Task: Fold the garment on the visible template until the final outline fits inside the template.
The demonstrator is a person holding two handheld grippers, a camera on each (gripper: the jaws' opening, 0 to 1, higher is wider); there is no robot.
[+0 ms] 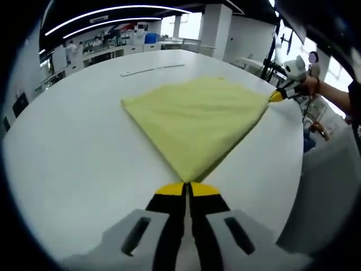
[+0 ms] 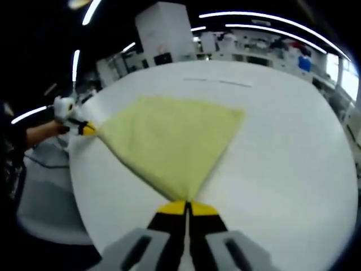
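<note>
Fingers pressed together on both grippers — left gripper and right gripper each pinch a corner of the yellow cloth on the white table.

Both views were evenly lit — long ceiling light strips glowed overhead and daylight came through windows at the far side. The white desk was bright, nearly washed out, with only faint, soft shadows. Fisheye bending curved the desk's edge and the strips. The right gripper view was softer — the yellow cloth looked smeared, the background blurred.
</note>
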